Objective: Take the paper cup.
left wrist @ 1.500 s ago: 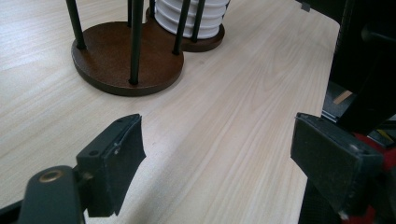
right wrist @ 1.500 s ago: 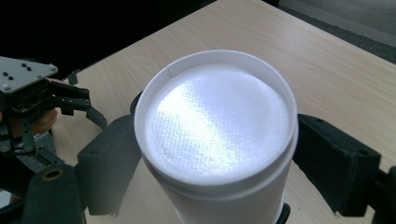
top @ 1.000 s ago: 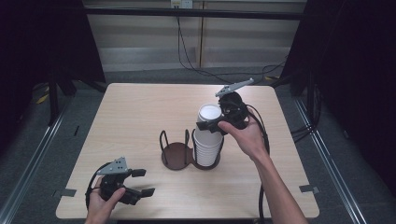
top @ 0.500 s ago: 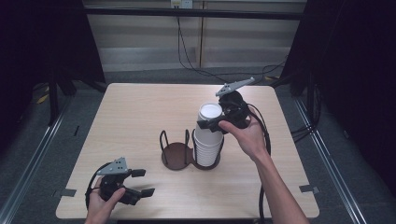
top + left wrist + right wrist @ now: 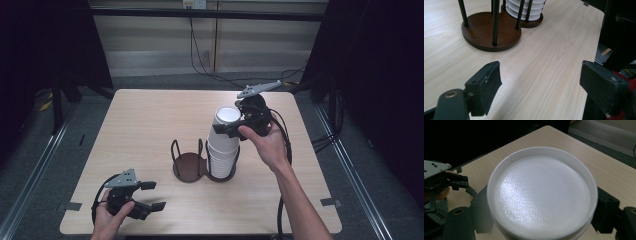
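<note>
The right hand-held gripper (image 5: 235,129) is clamped on the top cup (image 5: 226,121) of a tall stack of white paper cups (image 5: 222,155); in the right gripper view the upturned base of that cup (image 5: 541,195) sits squarely between the two black jaws, which press on its sides. The stack stands upside down in the right ring of a dark double cup holder (image 5: 189,166) near the middle of the desk (image 5: 150,120), and the held cup looks partly lifted and tipped off the cups below it. The left hand-held gripper (image 5: 150,196) rests low at the near left corner of the desk with its jaws apart and nothing between them, well clear of the holder (image 5: 490,35). The chief risk, as I judge it, is that nested cups stick: pulling the top one could drag a second cup up with it, or haul the whole stack and light holder over, since nothing steadies the base. Squeezing thin paper too hard could also crush the wall, and too soft a grip could let the cup slip and fall onto the desk. A slanted pull against the wire posts of the holder might catch the rims below. No brand, label or writing can be read on the cups, holder or desk.
</note>
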`<state>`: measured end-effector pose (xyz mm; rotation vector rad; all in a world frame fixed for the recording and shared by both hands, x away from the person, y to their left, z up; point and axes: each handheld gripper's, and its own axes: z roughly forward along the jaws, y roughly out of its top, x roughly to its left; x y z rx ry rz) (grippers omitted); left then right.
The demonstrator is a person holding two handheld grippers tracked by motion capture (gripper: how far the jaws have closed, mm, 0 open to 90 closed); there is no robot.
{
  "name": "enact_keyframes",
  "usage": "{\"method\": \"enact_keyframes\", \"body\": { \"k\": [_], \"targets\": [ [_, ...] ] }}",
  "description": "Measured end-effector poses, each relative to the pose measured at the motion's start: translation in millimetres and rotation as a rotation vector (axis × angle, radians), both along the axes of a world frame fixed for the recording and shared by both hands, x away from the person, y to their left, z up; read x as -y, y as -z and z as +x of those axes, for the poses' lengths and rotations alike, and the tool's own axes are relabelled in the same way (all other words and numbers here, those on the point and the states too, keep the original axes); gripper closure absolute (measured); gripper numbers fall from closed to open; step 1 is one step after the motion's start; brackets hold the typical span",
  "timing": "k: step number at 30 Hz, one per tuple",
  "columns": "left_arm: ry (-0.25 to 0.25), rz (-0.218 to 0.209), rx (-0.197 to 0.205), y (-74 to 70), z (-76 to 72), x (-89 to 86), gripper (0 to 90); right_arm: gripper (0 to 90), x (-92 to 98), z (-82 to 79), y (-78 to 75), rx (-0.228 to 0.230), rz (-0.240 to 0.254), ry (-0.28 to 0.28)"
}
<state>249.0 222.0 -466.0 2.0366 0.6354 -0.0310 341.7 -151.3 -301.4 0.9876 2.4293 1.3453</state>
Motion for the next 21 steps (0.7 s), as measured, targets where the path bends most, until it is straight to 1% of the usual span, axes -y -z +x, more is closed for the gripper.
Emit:
{"method": "enact_keyframes", "body": {
  "k": [7, 12, 15, 16, 17, 18, 21],
  "targets": [
    [0.004, 0.004, 0.004, 0.0, 0.2, -0.1, 17.2, 22.5, 3.4, -1.2, -2.6, 0.009, 0.026, 0.01],
    [0.003, 0.004, 0.005, -0.1, -0.5, 0.2, 17.2, 22.6, 6.6, -3.2, -7.0, 0.025, 0.051, 0.016],
    [0.007, 0.004, 0.007, -0.1, -0.2, 0.5, 17.2, 22.6, 8.3, -4.6, -11.7, 0.043, 0.061, 0.024],
    [0.007, -0.002, 0.006, -0.1, -0.5, 0.6, 17.2, 22.7, 9.0, -5.2, -13.1, 0.05, 0.063, 0.022],
    [0.005, 0.001, 0.013, -0.5, -0.6, 0.2, 17.2, 22.6, 9.4, -5.8, -14.0, 0.055, 0.065, 0.025],
    [-0.002, 0.001, 0.02, -0.9, -0.7, -0.3, 17.2, 22.6, 10.1, -6.6, -14.7, 0.069, 0.07, 0.025],
    [-0.005, -0.009, 0.012, -0.7, -0.6, -0.8, 16.6, 22.7, 11.6, -7.8, -15.6, 0.079, 0.08, 0.025]
  ]
}}
